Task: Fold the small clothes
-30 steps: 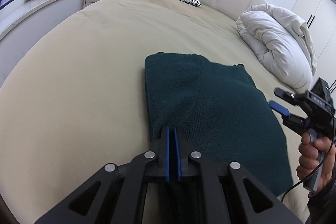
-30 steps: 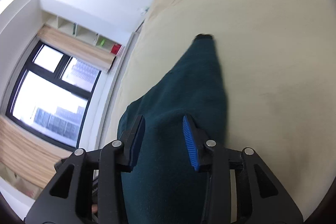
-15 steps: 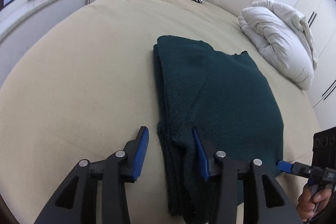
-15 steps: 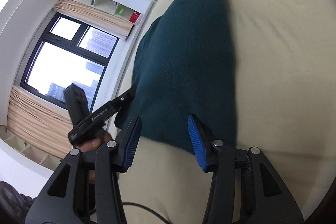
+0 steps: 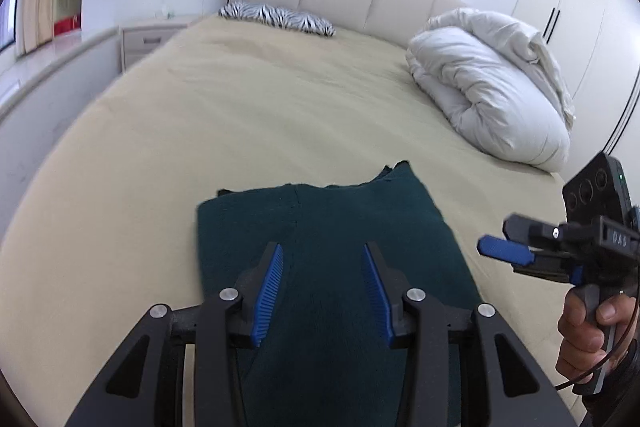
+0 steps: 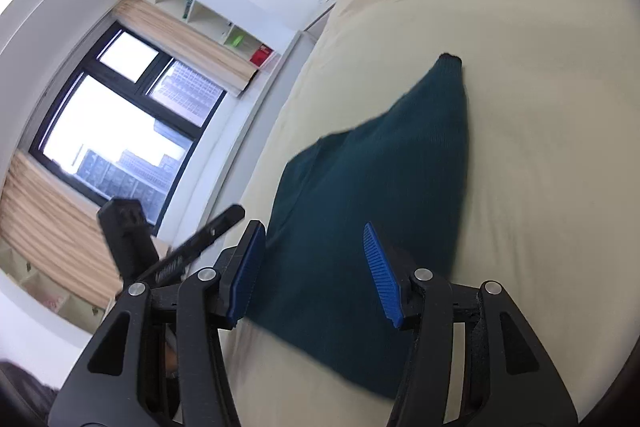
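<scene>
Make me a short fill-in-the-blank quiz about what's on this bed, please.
1. The folded garment on the bed is dark ____.
2. The small pillow by the headboard has a ____ pattern.
3. The bundled duvet is coloured ____.
4. The left gripper holds ____.

Missing words: green; zebra; white; nothing

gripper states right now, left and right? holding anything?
Left gripper: open, jaws narrowing slightly, holding nothing; dark green garment lies beneath.
Right gripper: open, jaws opening, holding nothing, above the garment.
</scene>
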`<state>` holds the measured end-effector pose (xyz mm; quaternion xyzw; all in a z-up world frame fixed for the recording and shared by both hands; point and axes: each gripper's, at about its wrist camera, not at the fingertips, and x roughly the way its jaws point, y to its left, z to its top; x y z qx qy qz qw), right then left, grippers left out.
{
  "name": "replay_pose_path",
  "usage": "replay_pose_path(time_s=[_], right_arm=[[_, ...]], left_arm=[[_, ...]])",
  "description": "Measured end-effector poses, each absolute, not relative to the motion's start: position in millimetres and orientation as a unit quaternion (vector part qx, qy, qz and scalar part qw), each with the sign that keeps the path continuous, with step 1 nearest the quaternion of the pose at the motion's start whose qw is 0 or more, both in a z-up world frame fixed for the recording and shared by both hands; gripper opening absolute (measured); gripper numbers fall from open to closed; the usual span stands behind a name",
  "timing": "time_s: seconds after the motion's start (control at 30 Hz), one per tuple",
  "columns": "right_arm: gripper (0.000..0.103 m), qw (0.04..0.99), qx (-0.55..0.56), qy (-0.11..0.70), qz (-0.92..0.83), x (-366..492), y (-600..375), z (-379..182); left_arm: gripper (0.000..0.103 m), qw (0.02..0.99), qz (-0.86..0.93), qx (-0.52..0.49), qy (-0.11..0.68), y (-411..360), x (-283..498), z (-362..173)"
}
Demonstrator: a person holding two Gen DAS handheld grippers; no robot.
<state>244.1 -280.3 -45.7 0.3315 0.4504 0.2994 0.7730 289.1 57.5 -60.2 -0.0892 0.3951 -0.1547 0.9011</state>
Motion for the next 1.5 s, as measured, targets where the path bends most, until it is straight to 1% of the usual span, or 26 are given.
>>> replay_pose_path(time_s=[0.1, 0.17, 0.2, 0.23, 0.27, 0.33, 0.4, 0.47, 0.5, 0.53, 0.6, 0.63, 0.67, 0.7, 0.73, 0.8, 0.83, 0.97, 1.07, 1.2, 1.27, 1.3, 1.37, 1.4, 1.47, 1.5], right_arm=[[0.05, 0.769, 0.346, 0.458, 0.281, 291, -277, -50], [0.05, 0.774, 0.352, 0.45, 0.272, 320, -279, -56], [0.052, 0.777, 0.352, 0.45, 0.265, 328, -281, -60], [0.059, 0.777, 0.353, 0.456, 0.251, 339, -283, -70], [0.062, 0.768, 0.361, 0.476, 0.231, 352, -287, -89], [0.06, 0.753, 0.376, 0.497, 0.212, 363, -295, -116], [0.051, 0.745, 0.415, 0.477, 0.215, 362, -311, -132], [0.052, 0.747, 0.435, 0.464, 0.192, 355, -324, -135], [0.056, 0.752, 0.431, 0.465, 0.177, 350, -329, -133], [0.056, 0.754, 0.431, 0.462, 0.18, 343, -333, -129], [0.056, 0.756, 0.425, 0.46, 0.191, 329, -340, -120], [0.057, 0.76, 0.415, 0.46, 0.196, 320, -341, -114], [0.06, 0.765, 0.404, 0.457, 0.208, 310, -343, -107], [0.066, 0.765, 0.401, 0.456, 0.213, 304, -343, -104], [0.076, 0.764, 0.4, 0.456, 0.218, 301, -342, -105], [0.088, 0.755, 0.403, 0.463, 0.232, 288, -339, -104], [0.09, 0.751, 0.398, 0.47, 0.239, 285, -333, -107], [0.09, 0.741, 0.377, 0.496, 0.251, 263, -312, -117], [0.088, 0.73, 0.37, 0.507, 0.27, 269, -290, -124], [0.074, 0.725, 0.352, 0.532, 0.258, 281, -273, -135], [0.066, 0.717, 0.363, 0.534, 0.262, 286, -269, -137], [0.063, 0.716, 0.362, 0.537, 0.26, 286, -267, -137], [0.063, 0.72, 0.352, 0.54, 0.258, 280, -264, -133], [0.063, 0.721, 0.348, 0.541, 0.257, 278, -261, -132], [0.062, 0.722, 0.347, 0.543, 0.252, 276, -259, -131], [0.059, 0.723, 0.346, 0.544, 0.249, 269, -260, -127]], left_arm=[[0.044, 0.889, -0.148, -0.111, 0.418, 67, 313, -82], [0.042, 0.87, -0.153, -0.152, 0.444, 78, 325, -107], [0.041, 0.868, -0.16, -0.173, 0.437, 85, 325, -113], [0.041, 0.867, -0.169, -0.189, 0.429, 89, 323, -117], [0.041, 0.867, -0.174, -0.194, 0.424, 91, 321, -117], [0.041, 0.868, -0.184, -0.195, 0.419, 91, 319, -118], [0.041, 0.859, -0.196, -0.221, 0.419, 98, 322, -120], [0.041, 0.847, -0.205, -0.255, 0.419, 112, 322, -120], [0.041, 0.846, -0.203, -0.261, 0.419, 116, 319, -117], [0.041, 0.851, -0.193, -0.257, 0.415, 121, 311, -109], [0.052, 0.861, -0.18, -0.256, 0.401, 130, 300, -98], [0.062, 0.862, -0.176, -0.265, 0.394, 136, 292, -94], [0.067, 0.859, -0.175, -0.281, 0.391, 144, 285, -92], [0.067, 0.854, -0.175, -0.292, 0.394, 148, 282, -94], [0.067, 0.845, -0.173, -0.303, 0.405, 154, 278, -98], [0.068, 0.837, -0.17, -0.315, 0.413, 162, 271, -104], [0.068, 0.831, -0.166, -0.32, 0.424, 166, 269, -110], [0.068, 0.813, -0.179, -0.32, 0.453, 165, 270, -121], [0.068, 0.797, -0.2, -0.315, 0.475, 153, 278, -122], [0.067, 0.791, -0.207, -0.27, 0.509, 132, 285, -127], [0.066, 0.786, -0.207, -0.277, 0.512, 130, 287, -129], [0.064, 0.783, -0.206, -0.283, 0.514, 130, 290, -130], [0.053, 0.777, -0.202, -0.29, 0.52, 130, 295, -133], [0.05, 0.774, -0.201, -0.293, 0.524, 130, 297, -135], [0.036, 0.768, -0.203, -0.297, 0.53, 127, 301, -139], [0.034, 0.767, -0.203, -0.295, 0.533, 126, 301, -139]])
